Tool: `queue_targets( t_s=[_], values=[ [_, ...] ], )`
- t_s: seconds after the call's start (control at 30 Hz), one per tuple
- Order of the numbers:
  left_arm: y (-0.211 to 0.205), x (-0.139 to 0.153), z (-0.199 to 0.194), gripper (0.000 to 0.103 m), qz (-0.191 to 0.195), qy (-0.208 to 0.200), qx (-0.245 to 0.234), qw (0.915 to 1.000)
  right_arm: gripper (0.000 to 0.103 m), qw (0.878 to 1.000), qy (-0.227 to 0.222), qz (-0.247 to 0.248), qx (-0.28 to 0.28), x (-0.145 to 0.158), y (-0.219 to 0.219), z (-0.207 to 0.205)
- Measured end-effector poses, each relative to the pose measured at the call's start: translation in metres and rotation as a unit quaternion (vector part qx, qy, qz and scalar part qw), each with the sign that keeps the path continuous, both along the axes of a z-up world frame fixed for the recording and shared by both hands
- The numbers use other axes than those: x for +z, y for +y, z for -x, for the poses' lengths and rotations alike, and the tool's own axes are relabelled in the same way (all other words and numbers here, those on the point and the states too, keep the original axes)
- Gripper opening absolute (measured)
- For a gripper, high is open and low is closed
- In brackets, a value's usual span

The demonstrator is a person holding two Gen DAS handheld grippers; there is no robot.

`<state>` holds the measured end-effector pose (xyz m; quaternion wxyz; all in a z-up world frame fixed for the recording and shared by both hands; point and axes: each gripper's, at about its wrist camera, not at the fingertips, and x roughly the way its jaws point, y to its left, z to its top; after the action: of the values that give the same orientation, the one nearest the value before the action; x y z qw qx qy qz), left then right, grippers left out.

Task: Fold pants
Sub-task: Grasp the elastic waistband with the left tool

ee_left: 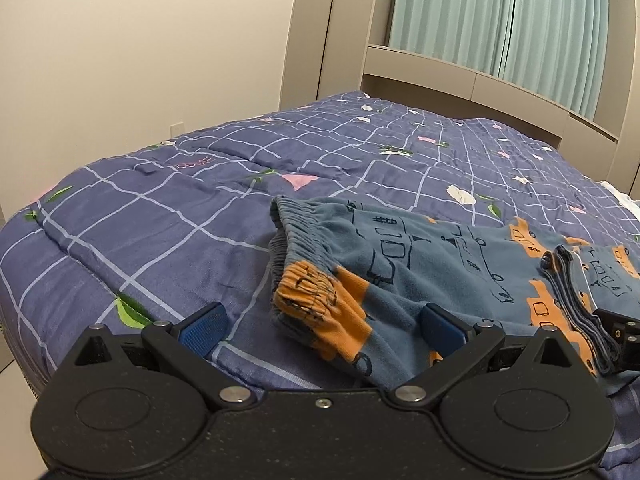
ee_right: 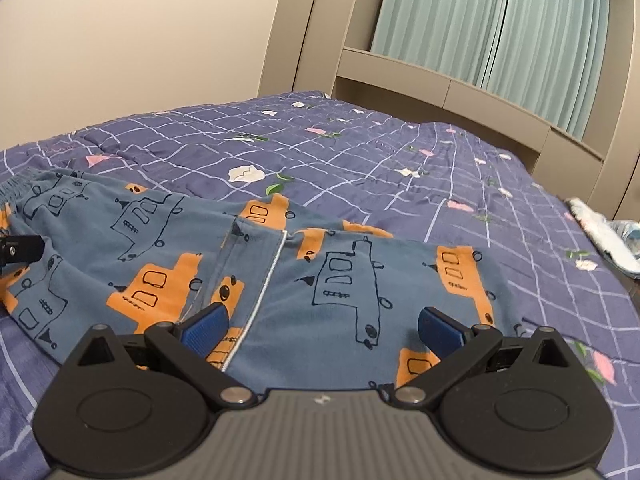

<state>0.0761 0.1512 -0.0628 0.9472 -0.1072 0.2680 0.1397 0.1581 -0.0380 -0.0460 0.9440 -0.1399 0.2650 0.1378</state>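
Judging by the doubled leg ends, your pants lie on the quilt folded once lengthwise, crosswise folds left; left gripper and right gripper spread, empty

The pants under both tools are soft matt knit cloth, the elastic waistband puckered and ribbed ahead of the left gripper. That gripper is matt black speckled plastic with shiny metal pins; its finger pads are blue, finely ridged rubbery plastic. The right gripper has a grey ribbed plastic body. Beneath them the quilt is smooth woven cloth with stitched seams. Beyond, the headboard looks matt and smooth, the curtain pleated cloth.
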Motion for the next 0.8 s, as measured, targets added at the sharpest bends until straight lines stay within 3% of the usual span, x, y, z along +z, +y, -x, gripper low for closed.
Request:
queue_targets(
  t_s=[0.13,0.23,0.5,0.67,0.8],
  values=[
    [0.003,0.003,0.000,0.103,0.015,0.006,-0.003,0.9999,0.103,1.000,0.010,-0.018,0.001,0.000,-0.006,-0.003],
    [0.008,0.008,0.001,0.102,0.051,0.010,-0.006,0.9986,0.103,1.000,0.013,-0.023,0.001,-0.001,-0.007,-0.004],
    [0.011,0.014,0.008,0.102,0.141,-0.012,-0.003,0.9899,0.103,0.999,0.016,-0.033,0.002,-0.001,-0.010,-0.005],
    [0.011,0.014,0.010,0.102,0.200,-0.029,0.008,0.9793,0.103,0.999,0.016,-0.034,0.003,-0.001,-0.010,-0.005],
    [0.010,0.012,0.011,0.102,0.211,-0.031,0.027,0.9766,0.103,0.999,0.016,-0.035,0.003,-0.001,-0.010,-0.004]
  ],
)
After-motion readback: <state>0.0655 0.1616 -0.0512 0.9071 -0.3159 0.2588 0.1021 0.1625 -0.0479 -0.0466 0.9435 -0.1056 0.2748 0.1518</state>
